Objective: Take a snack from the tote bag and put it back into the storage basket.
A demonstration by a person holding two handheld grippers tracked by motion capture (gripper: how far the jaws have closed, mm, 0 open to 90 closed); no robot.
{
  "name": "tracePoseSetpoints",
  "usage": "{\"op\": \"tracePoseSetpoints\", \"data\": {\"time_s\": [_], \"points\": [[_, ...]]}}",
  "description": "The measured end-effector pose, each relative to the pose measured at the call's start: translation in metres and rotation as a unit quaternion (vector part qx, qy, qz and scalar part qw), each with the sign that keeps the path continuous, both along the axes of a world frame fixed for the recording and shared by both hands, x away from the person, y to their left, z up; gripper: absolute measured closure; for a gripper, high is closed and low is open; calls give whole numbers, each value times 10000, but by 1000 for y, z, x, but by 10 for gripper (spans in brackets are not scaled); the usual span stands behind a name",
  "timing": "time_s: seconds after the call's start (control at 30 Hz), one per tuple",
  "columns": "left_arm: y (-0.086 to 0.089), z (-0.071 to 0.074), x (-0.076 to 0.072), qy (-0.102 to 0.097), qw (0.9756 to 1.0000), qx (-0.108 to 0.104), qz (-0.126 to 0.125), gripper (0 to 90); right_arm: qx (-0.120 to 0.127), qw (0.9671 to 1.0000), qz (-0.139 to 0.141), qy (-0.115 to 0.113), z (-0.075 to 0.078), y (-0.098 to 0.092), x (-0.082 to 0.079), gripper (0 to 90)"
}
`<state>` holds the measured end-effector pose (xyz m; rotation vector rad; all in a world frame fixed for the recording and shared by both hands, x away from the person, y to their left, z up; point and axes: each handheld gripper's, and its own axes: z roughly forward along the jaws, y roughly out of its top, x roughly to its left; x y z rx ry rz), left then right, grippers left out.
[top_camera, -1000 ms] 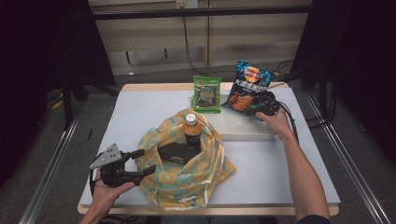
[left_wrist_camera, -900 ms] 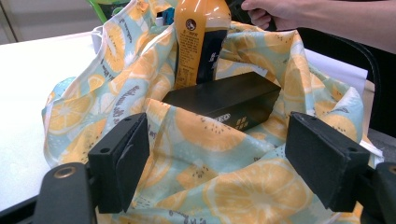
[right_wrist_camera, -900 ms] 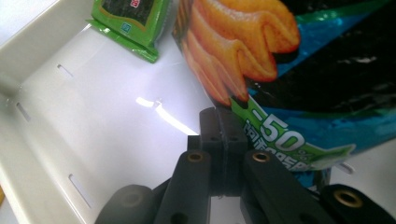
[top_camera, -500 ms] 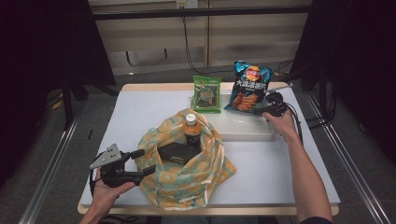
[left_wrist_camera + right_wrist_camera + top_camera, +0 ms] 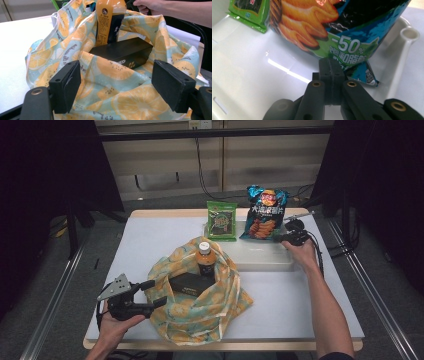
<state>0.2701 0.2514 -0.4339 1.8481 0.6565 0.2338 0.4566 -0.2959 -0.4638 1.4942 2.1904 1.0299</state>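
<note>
The right gripper (image 5: pixel 289 238) is at the far right of the white table (image 5: pixel 150 240), over the white plastic tray (image 5: pixel 260 257). Its 2 black jaws are pressed fully together on the bottom edge of the blue crisps bag with orange chips printed on it (image 5: pixel 265 213), approx. at the lower corner. In the right gripper view the same bag (image 5: pixel 342 30) stands up above the gripper (image 5: pixel 331 65), and the lower seam is pinched between the pads (the bag leans a little, its base touching the tray (image 5: pixel 249 75)). A green flat snack packet (image 5: pixel 222 220) stands just beside the bag on its left; it is seen also in the right gripper view (image 5: pixel 249 12).

The left gripper (image 5: pixel 156 294) is at the near left side of the table, resting level, jaws wide apart. They hold nothing: in the left gripper view the 2 pads (image 5: pixel 67 85) stand on both sides of the cloth bag with orange-slice print on pale blue (image 5: pixel 120 97), not pressing it.

Inside this cloth bag (image 5: pixel 200 315) is a black rectangular box (image 5: pixel 189 283) lying flat, and behind it an orange drink bottle w/ dark label (image 5: pixel 204 258), upright, touching the box.
</note>
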Motion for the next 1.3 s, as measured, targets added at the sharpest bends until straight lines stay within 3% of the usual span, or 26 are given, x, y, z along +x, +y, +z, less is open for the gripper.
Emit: {"op": "tracePoseSetpoints", "data": {"time_s": [0.23, 0.33, 0.43, 0.6, 0.63, 0.7, 0.87, 0.93, 1.0, 1.07, 1.3], "points": [[0, 0, 0, 30, 10000, 3, -40, 262, 96, 9999, 5, -115, 0, 4, 0, 900], [1, 0, 0, 84, 10000, 5, -16, 298, 250, 9994, 65, -233, 7, 2, -8, 900], [1, 0, 0, 102, 9999, -43, -63, 351, 456, 9974, 210, -509, 18, 3, -22, 846], [1, 3, -1, 112, 9999, -115, 13, 434, 618, 9922, 689, -831, 32, 19, -53, 748], [0, 4, -1, 112, 9997, -198, -81, 447, 672, 9911, 763, -863, 34, 24, -59, 736], [-1, 6, -2, 47, 9999, -96, -69, 478, 722, 9889, 898, -943, 38, 33, -71, 707], [-5, 9, -5, -21, 9998, -104, -178, 547, 929, 9828, 1202, -1052, 43, 57, -101, 648], [-6, 9, -6, -30, 9996, -186, -227, 549, 707, 9834, 1283, -1067, 46, 65, -108, 622], [-7, 10, -8, -35, 9995, -214, -242, 523, 912, 9804, 1336, -1123, 51, 68, -116, 620], [-8, 10, -9, -52, 9994, -188, -292, 522, 906, 9794, 1387, -1158, 55, 73, -124, 615], [-22, 7, -13, 49, 9992, -62, -382, 536, 1194, 9688, 1839, -1151, 68, 96, -153, 558]]}}
